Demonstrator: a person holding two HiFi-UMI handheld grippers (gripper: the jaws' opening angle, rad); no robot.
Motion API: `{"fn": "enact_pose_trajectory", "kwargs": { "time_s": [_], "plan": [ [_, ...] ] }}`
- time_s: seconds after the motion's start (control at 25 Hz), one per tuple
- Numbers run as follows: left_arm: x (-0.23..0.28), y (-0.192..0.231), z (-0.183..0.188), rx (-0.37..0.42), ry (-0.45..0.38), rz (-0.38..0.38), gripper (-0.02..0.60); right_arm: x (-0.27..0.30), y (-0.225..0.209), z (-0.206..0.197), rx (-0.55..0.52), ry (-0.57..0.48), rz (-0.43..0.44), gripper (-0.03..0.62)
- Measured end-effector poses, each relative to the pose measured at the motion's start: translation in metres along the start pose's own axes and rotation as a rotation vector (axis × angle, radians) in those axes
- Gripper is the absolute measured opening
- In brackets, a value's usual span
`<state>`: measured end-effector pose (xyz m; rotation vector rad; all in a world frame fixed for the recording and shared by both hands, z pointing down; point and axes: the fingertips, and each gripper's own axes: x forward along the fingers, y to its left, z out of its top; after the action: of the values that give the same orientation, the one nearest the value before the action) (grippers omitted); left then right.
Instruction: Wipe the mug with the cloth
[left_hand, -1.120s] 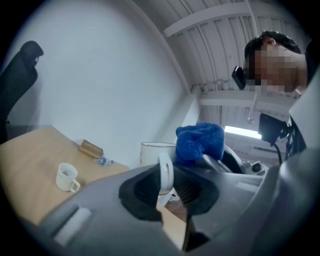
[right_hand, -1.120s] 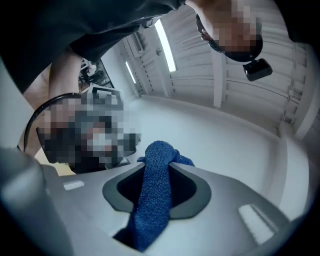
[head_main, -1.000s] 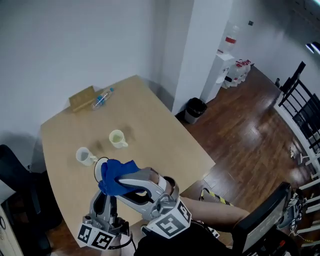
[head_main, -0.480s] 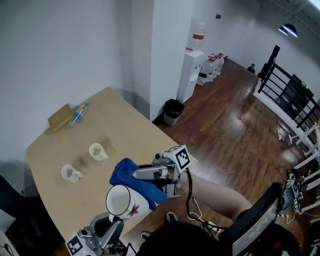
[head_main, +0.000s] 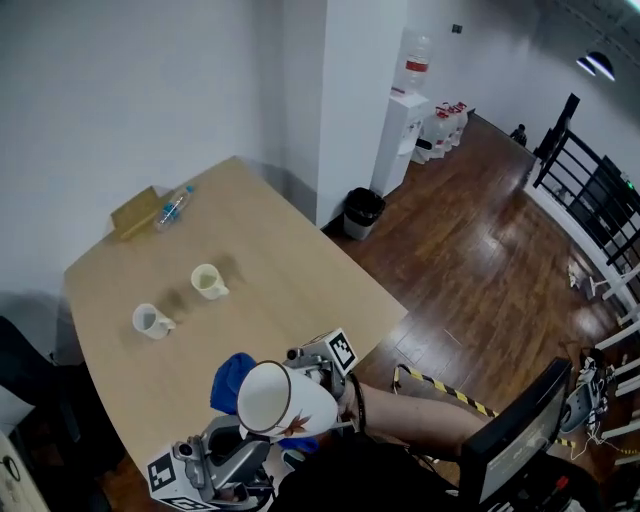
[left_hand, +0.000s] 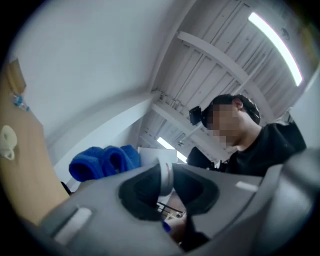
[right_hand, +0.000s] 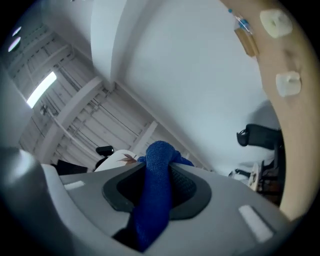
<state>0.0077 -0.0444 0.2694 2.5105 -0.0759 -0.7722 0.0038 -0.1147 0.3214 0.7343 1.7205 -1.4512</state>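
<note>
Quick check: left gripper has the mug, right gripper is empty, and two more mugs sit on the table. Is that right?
Not quite. The right gripper isn't empty: its jaws are shut on the blue cloth, as the right gripper view shows. The rest holds: the left gripper has the mug, and two more mugs sit on the table.

Raising and tilting the white mug (head_main: 275, 400) in the left gripper (left_hand: 165, 177), mouth now turned upward and uncovered. Rolling the right gripper (right_hand: 157, 192) in behind the mug, carrying the blue cloth (head_main: 230, 378) from the mug's right side to its left.
</note>
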Motion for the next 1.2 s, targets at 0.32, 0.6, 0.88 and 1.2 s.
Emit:
{"fn": "enact_pose_trajectory", "kwargs": {
  "time_s": [0.32,0.6,0.88,1.2],
  "plan": [
    [-0.057,0.047,0.050,0.227,-0.101,0.451,0.061,-0.014,0.039,0.105,-0.870,-0.037,-0.619,0.120],
    [-0.121,0.080,0.083,0.266,-0.219,0.764,0.061,0.090,0.024,0.019,-1.716,0.322,-0.762,0.120],
    [-0.113,0.062,0.086,0.228,-0.301,0.753,0.061,0.094,-0.046,-0.051,-2.249,0.660,-0.729,0.120],
    [-0.102,0.028,0.081,0.255,-0.251,0.630,0.061,0.080,-0.004,0.018,-1.520,0.325,-0.826,0.120]
  ]
}}
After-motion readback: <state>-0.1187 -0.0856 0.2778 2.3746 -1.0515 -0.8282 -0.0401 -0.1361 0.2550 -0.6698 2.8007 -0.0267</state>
